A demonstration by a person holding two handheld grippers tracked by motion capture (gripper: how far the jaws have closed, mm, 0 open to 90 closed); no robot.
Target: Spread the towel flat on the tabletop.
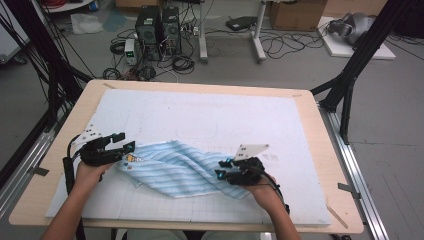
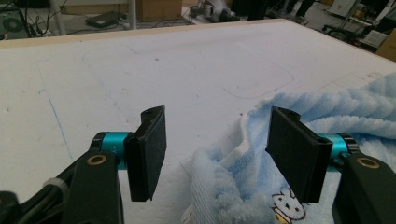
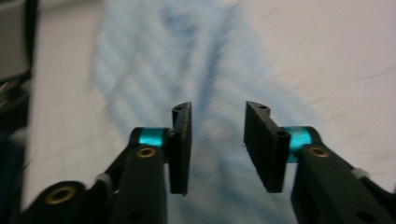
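A light blue striped towel [image 1: 175,167] lies twisted across the front of the white mat [image 1: 210,115]. My left gripper [image 1: 124,141] is open at the towel's left end, just above its corner. In the left gripper view that gripper [image 2: 217,154] straddles a bunched corner of the towel [image 2: 233,186] with a small cartoon print. My right gripper [image 1: 223,168] is open over the towel's right end. The right gripper view is blurred; its gripper [image 3: 217,144] hangs above the towel [image 3: 187,70] with nothing between the jaws.
The mat covers a wooden table [image 1: 330,165]. Black frame posts [image 1: 350,85] stand at both sides. Computer towers [image 1: 157,30], cables and boxes lie on the floor beyond the far edge.
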